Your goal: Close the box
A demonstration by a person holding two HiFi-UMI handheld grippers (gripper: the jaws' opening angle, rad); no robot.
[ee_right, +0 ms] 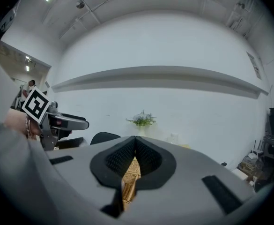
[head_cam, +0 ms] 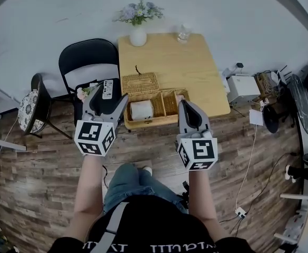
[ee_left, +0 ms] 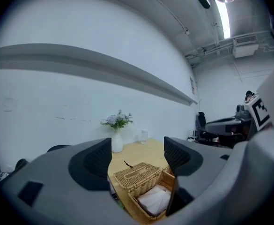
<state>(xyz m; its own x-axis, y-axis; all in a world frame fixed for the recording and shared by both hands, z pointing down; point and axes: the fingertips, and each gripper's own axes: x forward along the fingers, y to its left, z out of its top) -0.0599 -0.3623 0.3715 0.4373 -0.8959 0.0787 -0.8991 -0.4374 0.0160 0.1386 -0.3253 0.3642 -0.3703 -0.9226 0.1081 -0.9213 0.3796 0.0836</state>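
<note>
Wicker box [head_cam: 169, 105] stands at the near edge of the wooden tabletop [head_cam: 169, 57]. Its lid [head_cam: 140, 82] is swung open and lies back on the far side. A white tissue roll [head_cam: 141, 110] lies in the box's left part.

Left gripper [ee_left: 137, 153]: jaws wide apart, nothing between them, held off the box's near left corner; no contact seen.

Right gripper [ee_right: 135, 142]: jaws closed tip to tip, holding nothing. Wicker shows through the slit beneath the tips. The head view places this gripper at the box's right end.

A white vase of flowers [head_cam: 138, 35] stands at the tabletop's far edge. A black chair [head_cam: 88, 57] stands to the left.
</note>
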